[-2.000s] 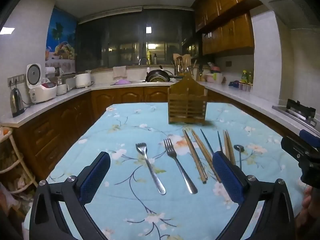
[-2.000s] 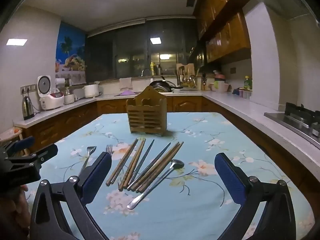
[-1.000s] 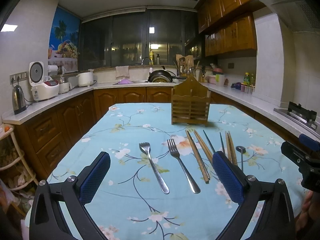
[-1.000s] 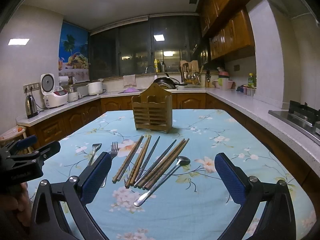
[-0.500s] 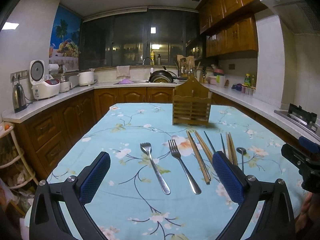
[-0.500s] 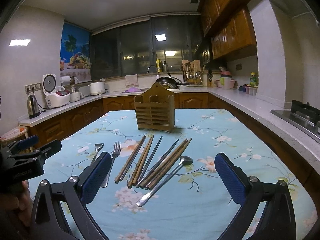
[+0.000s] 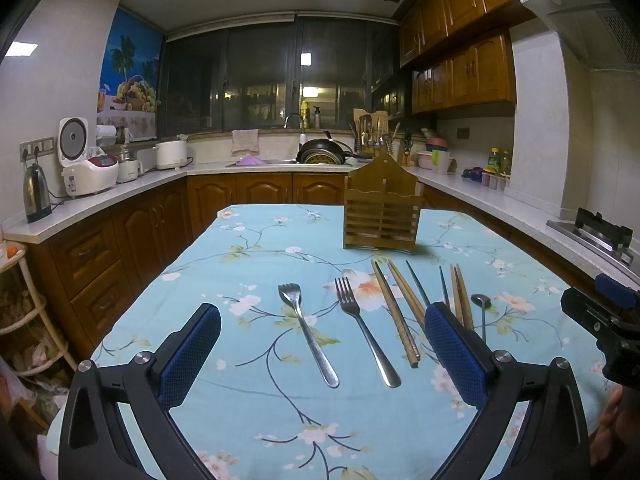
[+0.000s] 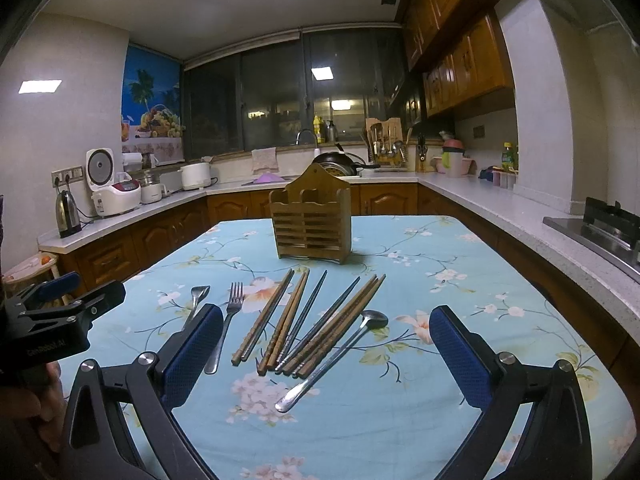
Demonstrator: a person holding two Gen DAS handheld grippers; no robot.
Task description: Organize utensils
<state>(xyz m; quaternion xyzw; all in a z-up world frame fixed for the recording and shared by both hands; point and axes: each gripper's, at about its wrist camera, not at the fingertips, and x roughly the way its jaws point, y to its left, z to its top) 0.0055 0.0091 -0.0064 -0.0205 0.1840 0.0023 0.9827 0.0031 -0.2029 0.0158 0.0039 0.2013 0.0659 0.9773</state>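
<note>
We see a slatted wooden holder (image 8: 311, 222) standing upright, its two open-topped compartments holding nothing we can make out. In front of it the utensils lie flat in a row, handles pointing away from the holder. Two steel forks (image 7: 308, 334) lie side by side to its front left, apart from each other. Brown wooden chopsticks (image 8: 283, 322) and dark ones fan out directly before it. A steel spoon (image 8: 336, 358) lies slanted to the front right.
</note>
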